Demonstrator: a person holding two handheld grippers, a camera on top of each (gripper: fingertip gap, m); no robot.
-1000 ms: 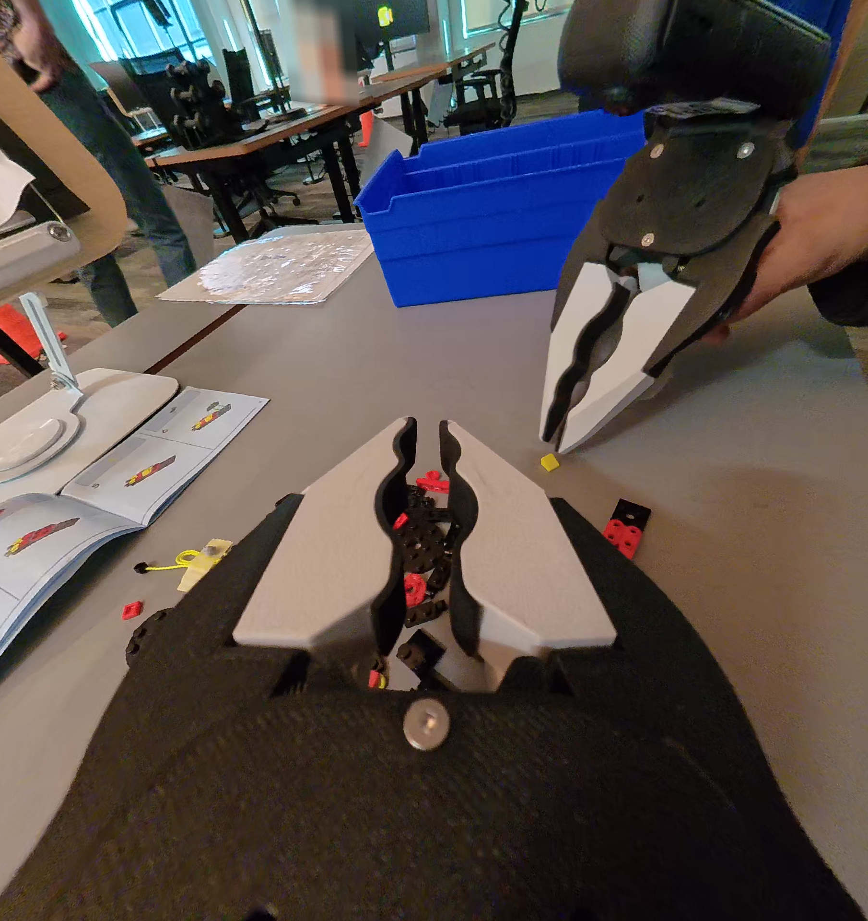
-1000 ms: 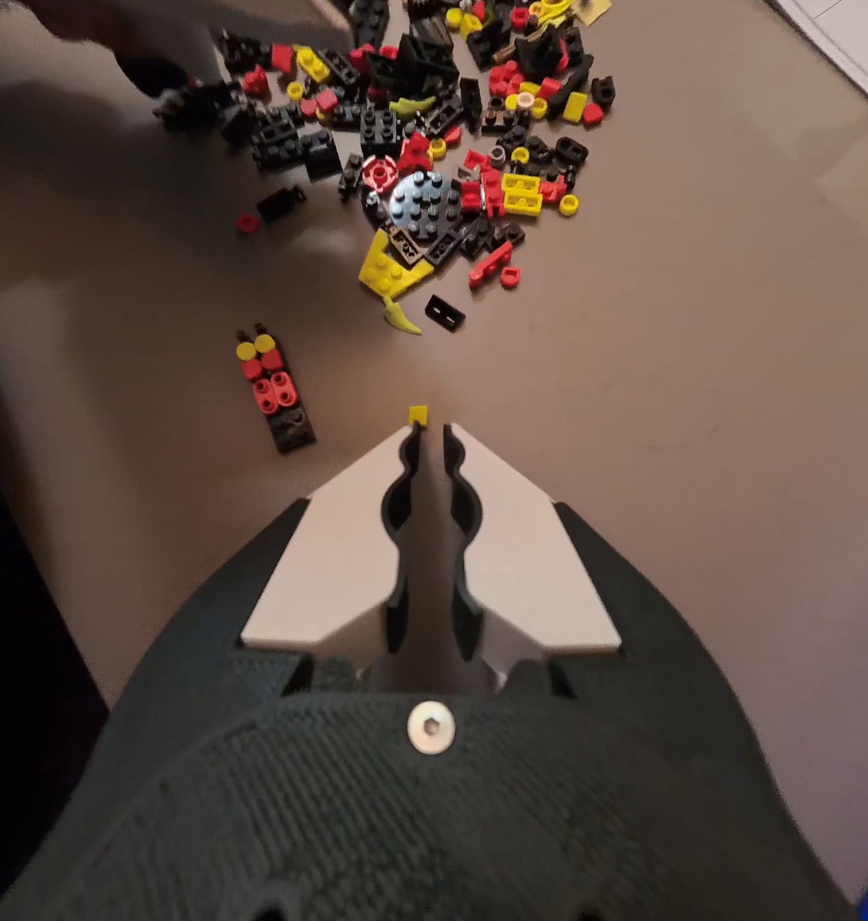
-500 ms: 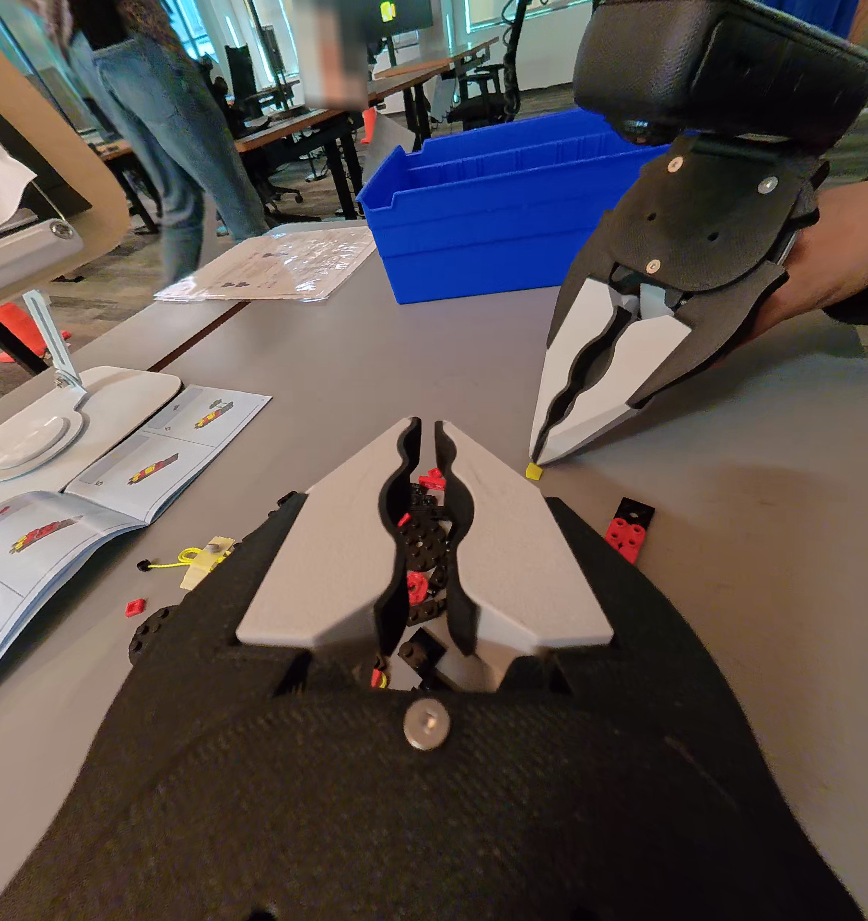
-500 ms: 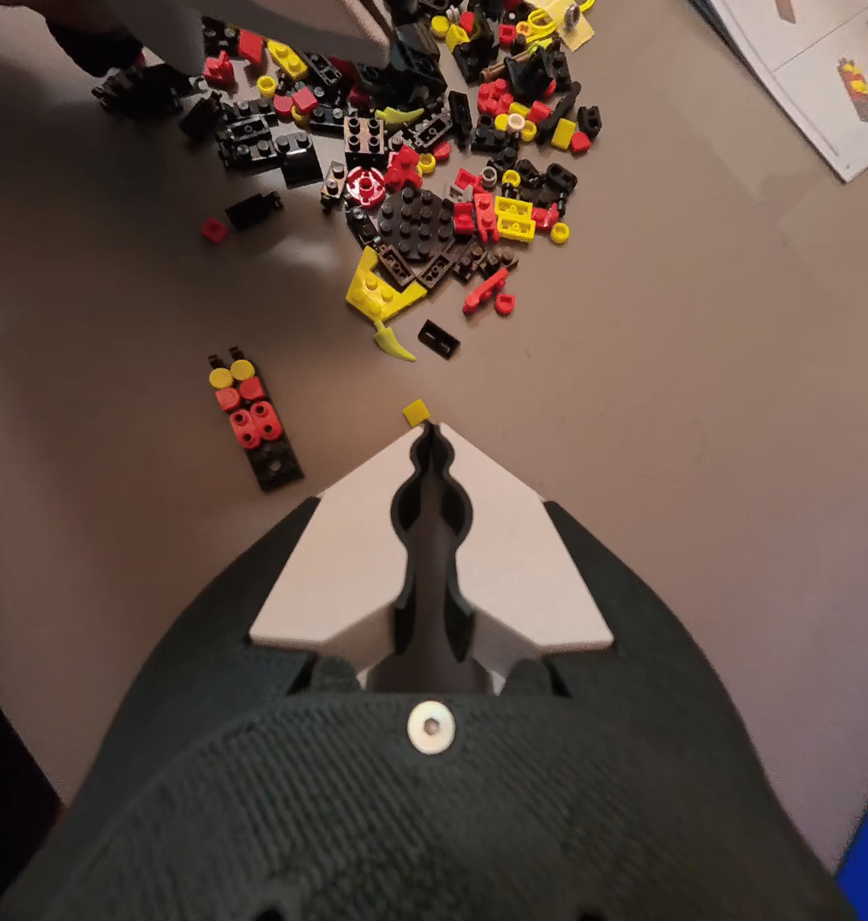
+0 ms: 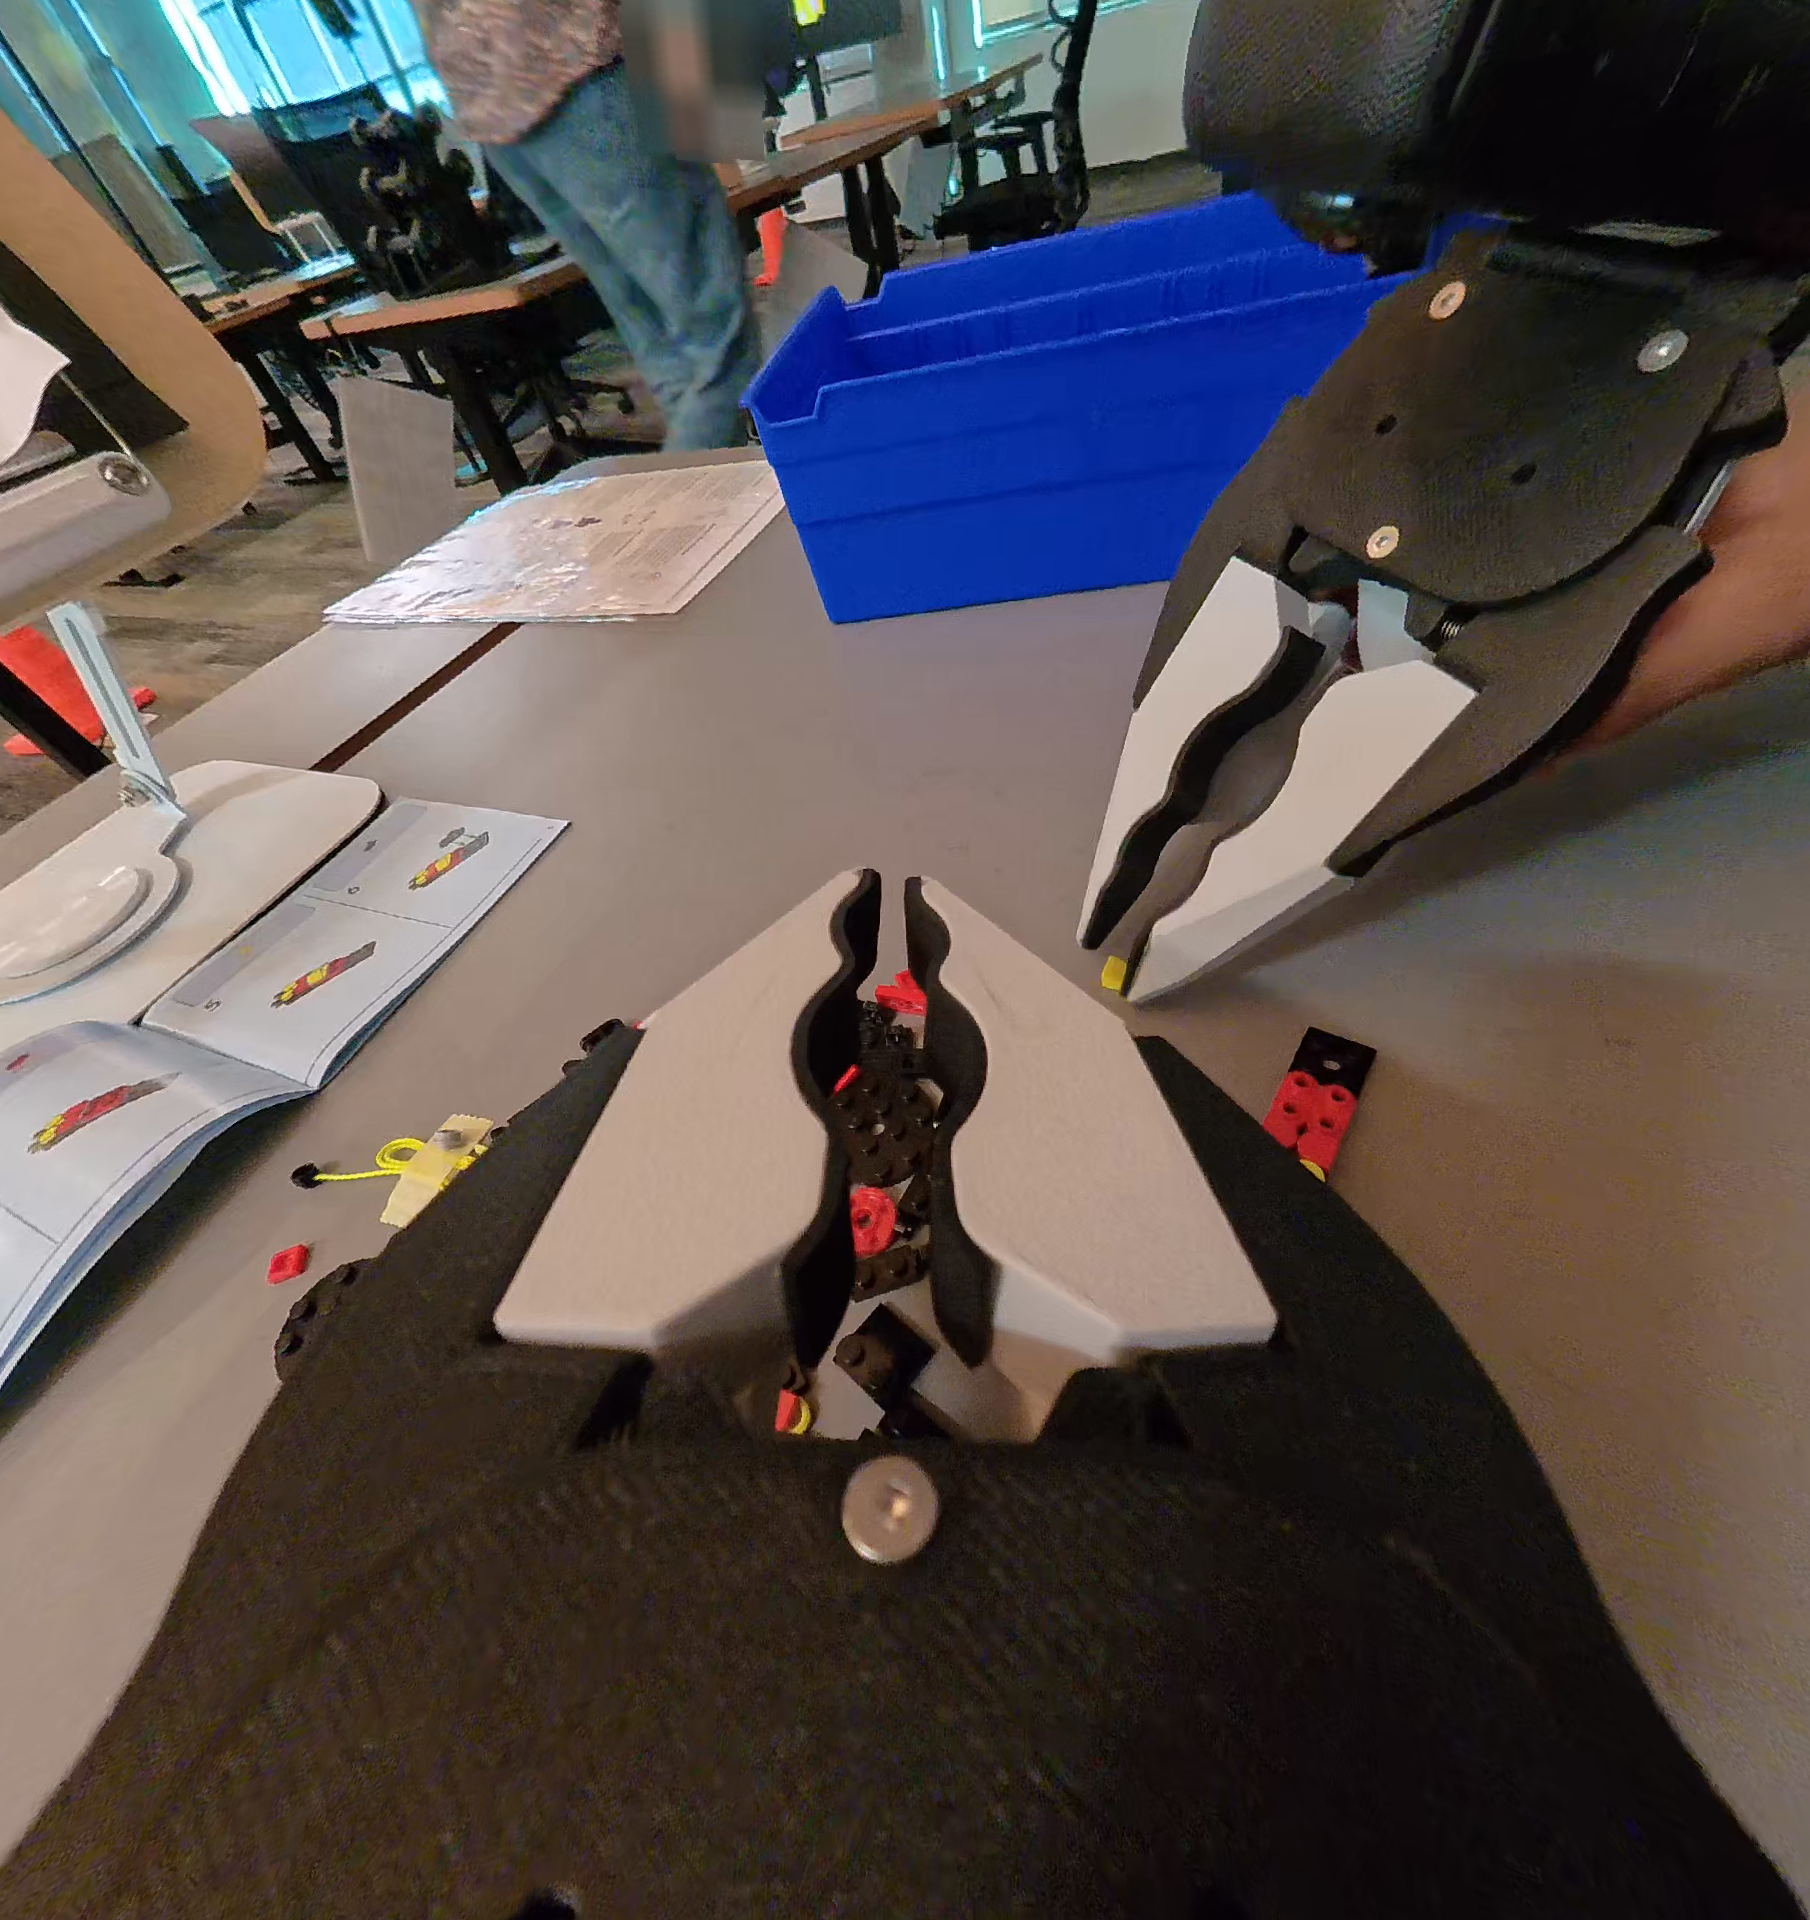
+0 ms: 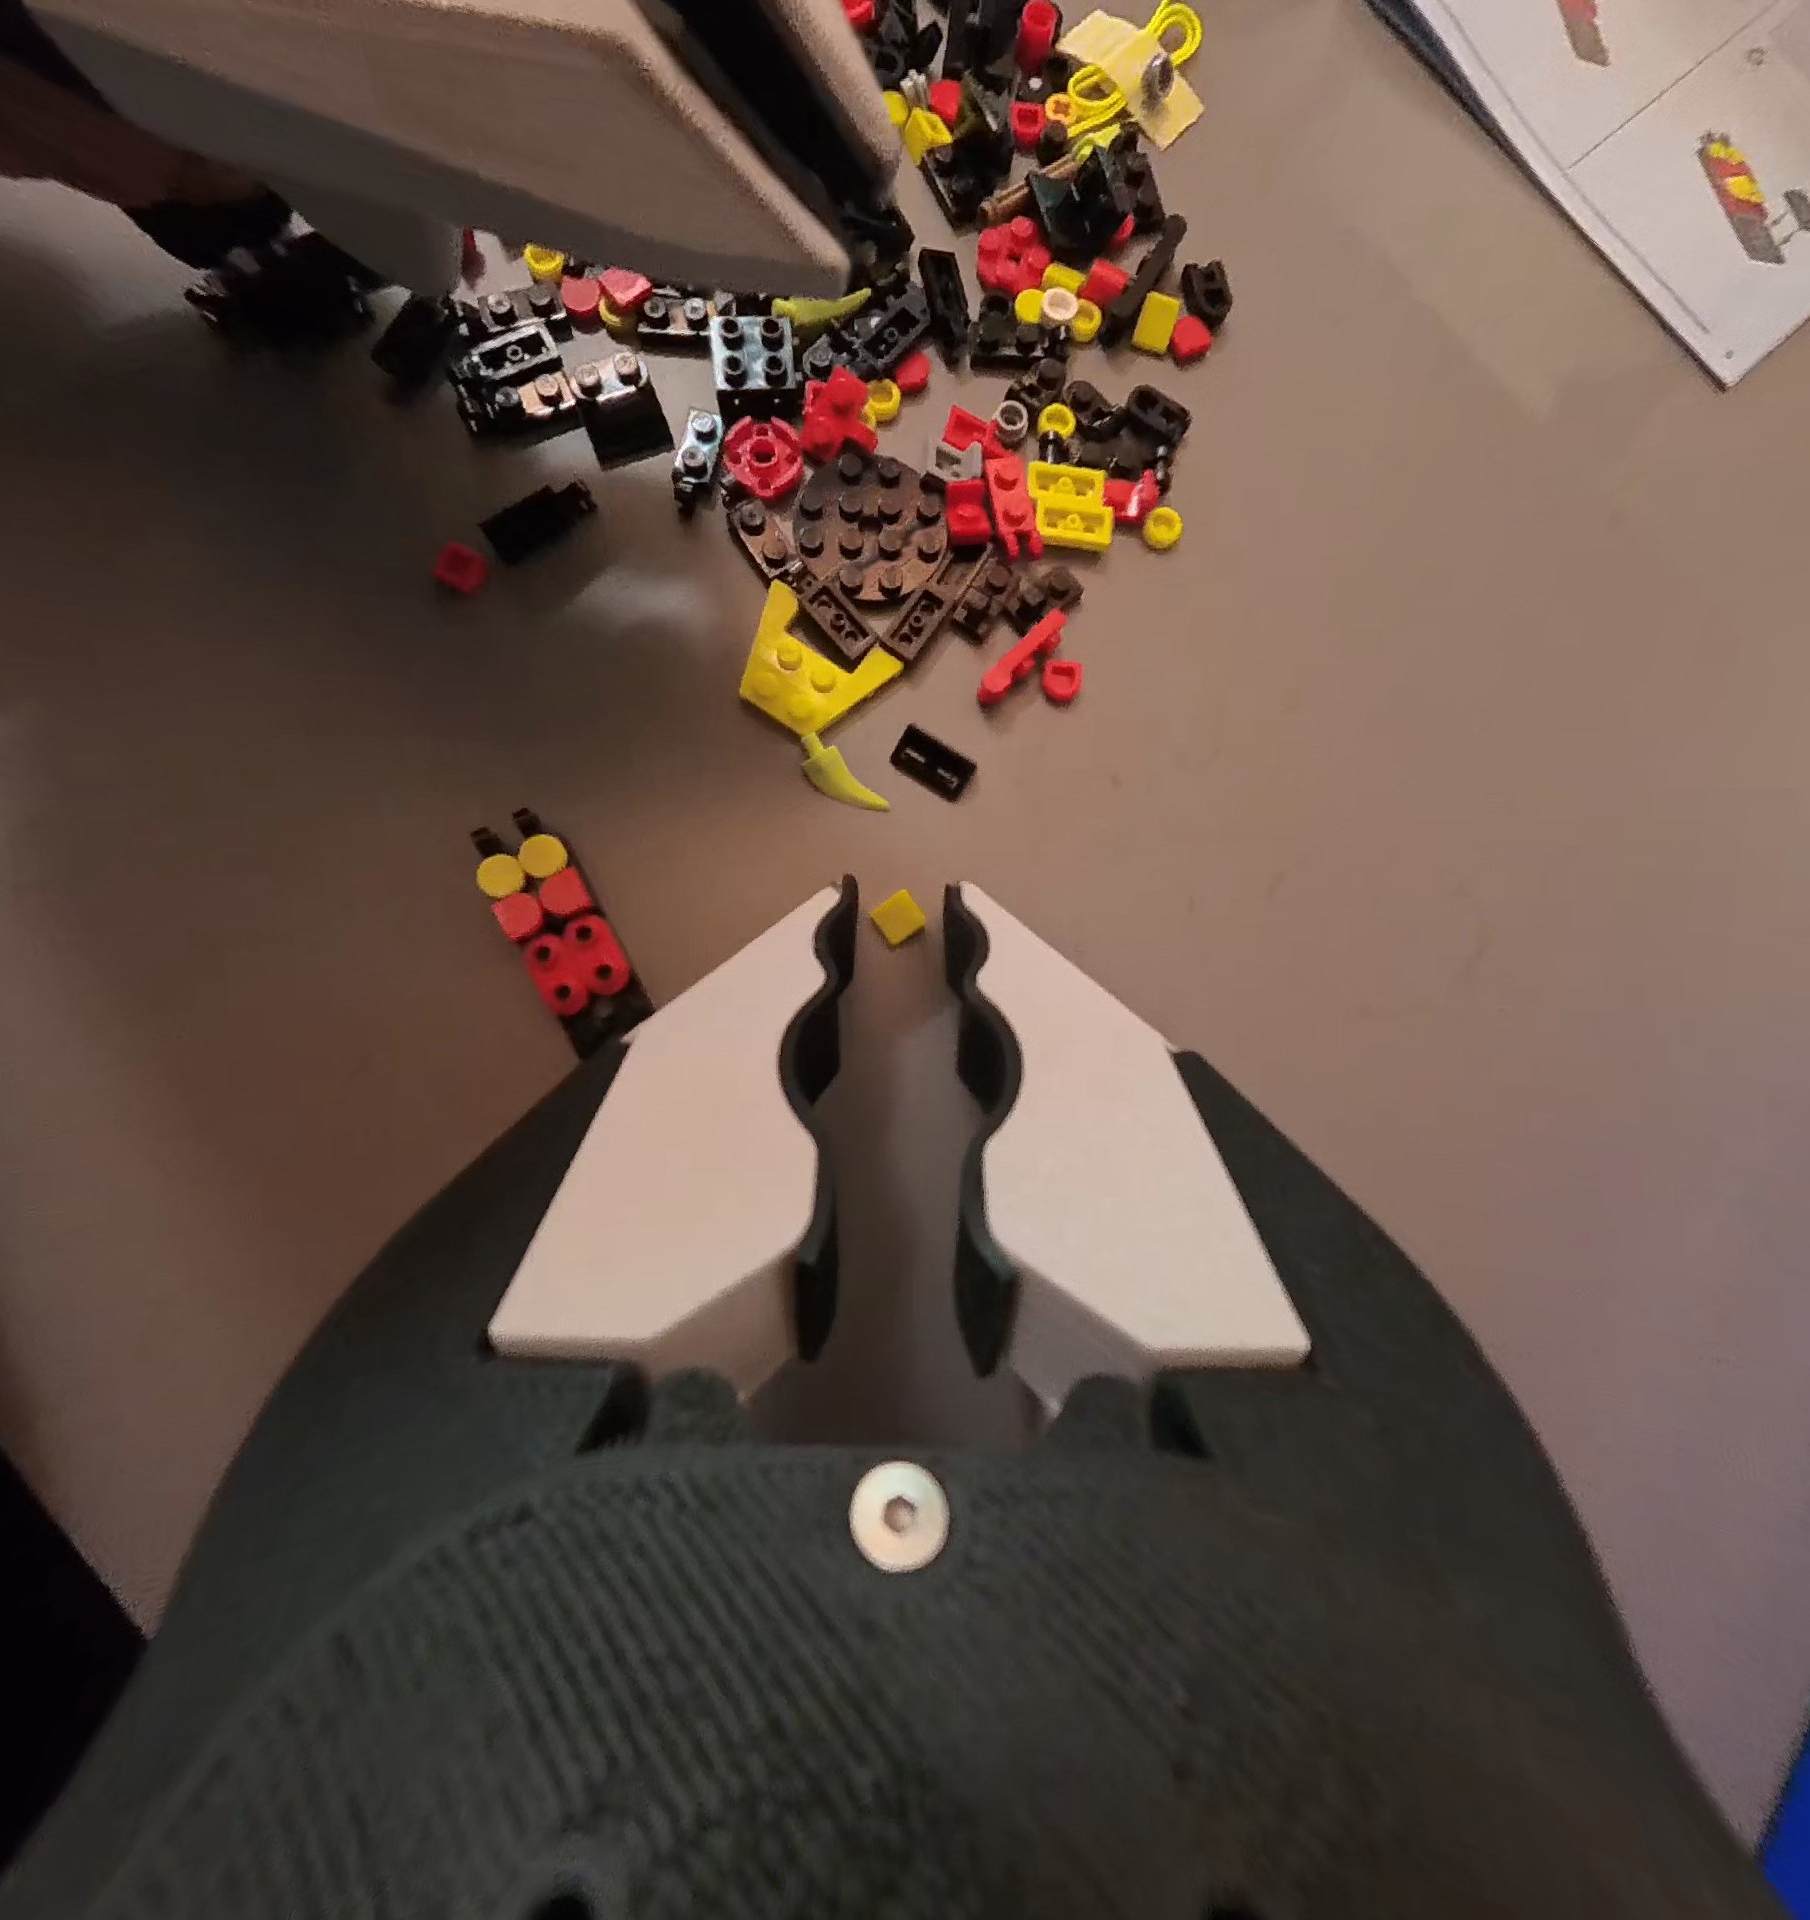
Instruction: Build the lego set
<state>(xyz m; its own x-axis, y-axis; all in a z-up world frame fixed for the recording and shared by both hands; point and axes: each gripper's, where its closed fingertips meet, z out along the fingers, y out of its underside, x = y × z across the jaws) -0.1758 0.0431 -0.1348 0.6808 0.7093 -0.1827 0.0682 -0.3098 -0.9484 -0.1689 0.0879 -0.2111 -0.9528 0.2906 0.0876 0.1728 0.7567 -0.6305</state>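
Half a second ago the right gripper (image 6: pixel 893 902) had its jaws pressed together just short of the small yellow tile (image 6: pixel 897 918); now the jaws are spread and the tile sits between their tips, flat on the grey counter (image 6: pixel 1400 935). In the left wrist view the same gripper (image 5: pixel 1117 961) comes down at a slant from 2 o'clock, tips at the counter, the yellow tile (image 5: pixel 1114 971) showing at them — whether either tip touches it I cannot tell.

At 9 o'clock from the tile, just beside the right gripper's left finger, lies the part-built black strip (image 6: pixel 558 935) with two yellow round tiles, red tiles and red studded pieces on top. Beyond the tile toward 12 o'clock spreads the loose pile of black, red and yellow lego pieces (image 6: pixel 880 416), with a yellow wedge plate (image 6: pixel 802 675) and a lime claw piece (image 6: pixel 844 779) at its near edge.

The left gripper (image 5: pixel 890 894) hovers over that pile, its jaws nearly together with a narrow gap and nothing between them. An open instruction booklet (image 5: pixel 257 997) lies at 9 o'clock of it, a blue bin (image 5: pixel 1036 436) stands at 12 o'clock, and a person in jeans (image 5: pixel 631 229) stands beyond the counter.
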